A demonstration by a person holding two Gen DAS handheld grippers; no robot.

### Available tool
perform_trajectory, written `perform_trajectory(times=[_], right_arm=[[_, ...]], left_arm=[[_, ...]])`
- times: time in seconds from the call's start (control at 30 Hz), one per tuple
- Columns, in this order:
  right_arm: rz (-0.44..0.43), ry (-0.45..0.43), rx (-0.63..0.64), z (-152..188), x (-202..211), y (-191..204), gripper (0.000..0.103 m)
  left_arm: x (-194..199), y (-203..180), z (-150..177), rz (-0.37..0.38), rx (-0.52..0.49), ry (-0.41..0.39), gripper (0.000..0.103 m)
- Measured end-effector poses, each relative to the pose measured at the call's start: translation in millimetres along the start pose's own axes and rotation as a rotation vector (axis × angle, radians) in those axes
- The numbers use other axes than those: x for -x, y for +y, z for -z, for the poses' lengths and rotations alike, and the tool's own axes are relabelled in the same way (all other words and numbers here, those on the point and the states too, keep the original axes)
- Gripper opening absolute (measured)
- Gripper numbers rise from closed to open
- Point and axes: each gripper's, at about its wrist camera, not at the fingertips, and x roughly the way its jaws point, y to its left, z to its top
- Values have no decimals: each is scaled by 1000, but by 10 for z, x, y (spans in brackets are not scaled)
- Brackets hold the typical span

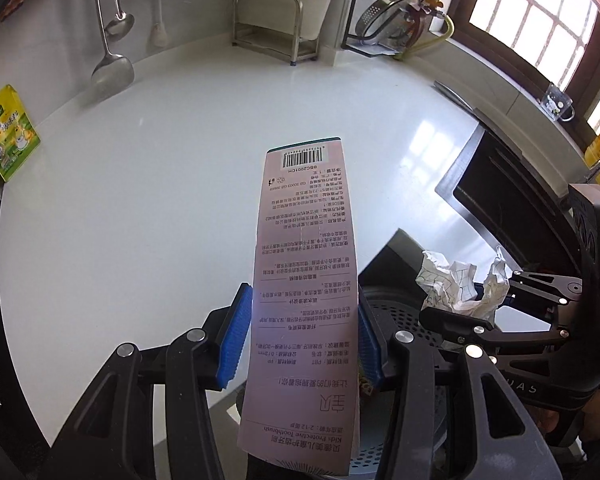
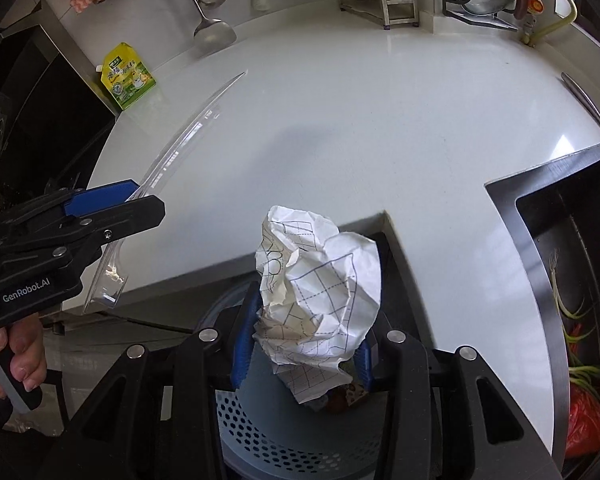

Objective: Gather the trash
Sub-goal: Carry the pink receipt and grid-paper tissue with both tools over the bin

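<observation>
Over a perforated grey bin point(image 2: 300, 432) that stands below the edge of a white bench point(image 2: 360, 120), two hand-held grippers each carry a piece of trash. Seen from its own camera, the left gripper point(image 1: 300, 340) is clamped on a long toothbrush pack point(image 1: 304, 280), a flat card with a clear plastic front; its blue pads press both long edges, and the card sticks out forward over the bench. From the right wrist view the same pack point(image 2: 172, 168) shows side-on as a thin clear blister. The right gripper point(image 2: 304, 344) is closed on a crumpled ball of squared paper point(image 2: 320, 280), which bulges above its blue pads. That paper hangs right above the bin mouth, where a bit of other rubbish already lies. A hand point(image 2: 12, 352) grips the handle of the left tool. On the bench itself nothing but a yellow-green pouch point(image 2: 130, 78) remains, by the wall; whether it counts as trash I cannot tell. A sink point(image 2: 560, 240) with green scraps sits to the right. The step in hand looks like the carry to the bin, almost done. Next, each gripper likely needs to be centred over the bin opening and its pads eased apart; the long pack probably has to tip downward first so it falls inside, not across the rim.
</observation>
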Motion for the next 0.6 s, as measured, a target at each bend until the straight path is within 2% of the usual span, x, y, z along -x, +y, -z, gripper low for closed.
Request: perform_trajectory(times=[0.2, 0.6], right_arm=[[-9, 21, -3, 346, 60, -52, 39], [-17, 58, -2, 744, 59, 22, 39]], left_arm=[[0, -243, 246, 4, -6, 24, 47], [-114, -467, 558, -4, -30, 83, 47]])
